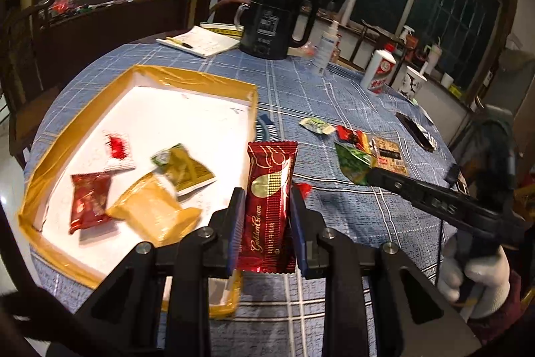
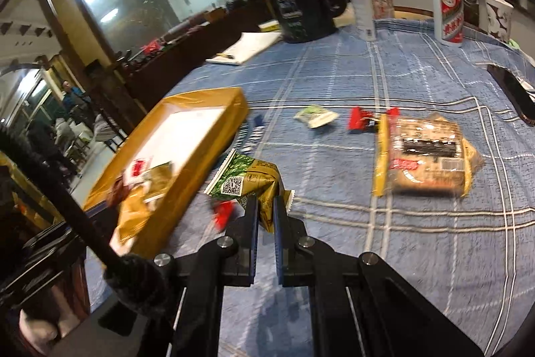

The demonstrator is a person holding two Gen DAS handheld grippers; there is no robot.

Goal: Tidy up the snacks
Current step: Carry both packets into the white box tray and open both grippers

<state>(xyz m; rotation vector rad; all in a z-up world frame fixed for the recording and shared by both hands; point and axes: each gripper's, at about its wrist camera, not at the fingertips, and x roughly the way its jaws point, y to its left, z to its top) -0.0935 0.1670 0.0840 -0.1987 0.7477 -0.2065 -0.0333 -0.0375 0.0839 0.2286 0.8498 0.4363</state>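
My left gripper [image 1: 266,196] is shut on a dark red Golden Crown snack bar [image 1: 270,203], held upright above the right edge of the gold-taped white tray [image 1: 190,79]. The tray holds several snack packets, among them a red one [image 1: 88,201] and a yellow one [image 1: 150,213]. My right gripper [image 2: 265,206] is shut on a green snack packet [image 2: 249,181], lifted beside the tray [image 2: 207,99]. That packet [image 1: 352,163] and the right gripper show in the left wrist view. A brown-and-yellow packet [image 2: 424,153], a small green-white one [image 2: 316,116] and a red one [image 2: 362,119] lie on the blue checked tablecloth.
A black kettle [image 1: 272,19], a notepad with pen [image 1: 200,40], a spray bottle [image 1: 327,47], a white liquor bottle [image 1: 381,71] and a paper cup [image 1: 413,82] stand at the far side. A black phone [image 2: 515,92] lies at the right. A small red wrapper [image 2: 224,211] lies near the tray.
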